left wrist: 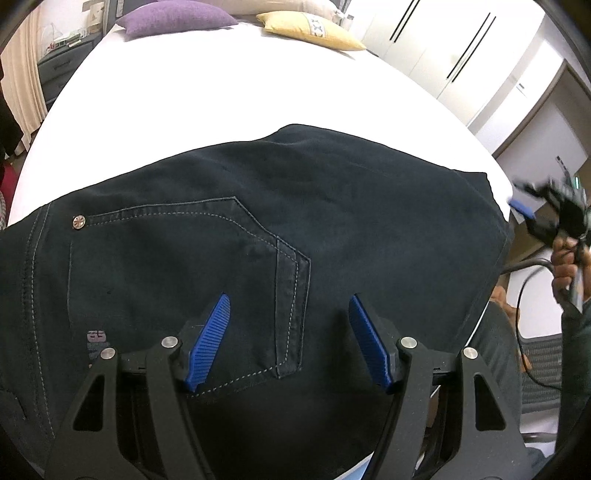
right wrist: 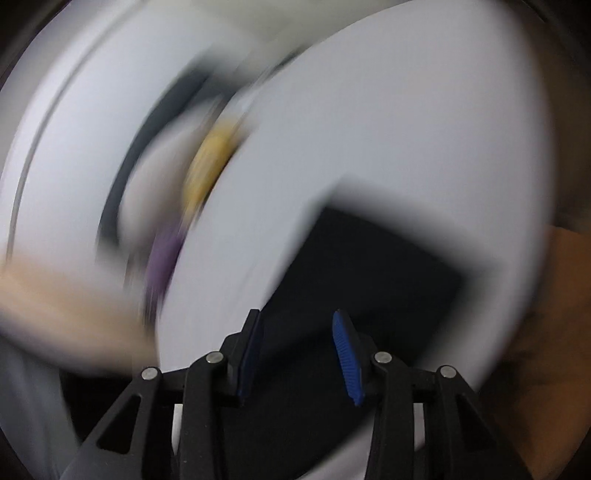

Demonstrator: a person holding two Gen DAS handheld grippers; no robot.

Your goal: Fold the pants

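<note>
One pair of dark navy pants [left wrist: 258,229] lies on a white bed [left wrist: 229,92], already doubled into a compact block with a stitched back pocket [left wrist: 184,280] and its rivet facing up; the far and right edges look squared off, though the lower left runs out of the frame, so the full outline cannot be checked. Judging by that shape, most of the folding appears done, and what remains is probably a final fold or some smoothing. Over the pocket hovers the left gripper [left wrist: 290,339], its blue pads [left wrist: 208,343] spread apart with nothing between them and no cloth pinched. Off the bed's right edge, the right gripper [left wrist: 546,210] is carried in a person's hand [left wrist: 565,266], clear of the fabric; its own camera is heavily blurred, but its fingers [right wrist: 347,358] stand parted and empty, with only the dark block of cloth visible beyond them. Farther back, a purple pillow [left wrist: 173,18] and a yellow pillow [left wrist: 310,29] rest at the head of the bed, and white wardrobe doors [left wrist: 443,48] line the wall to the right.
</note>
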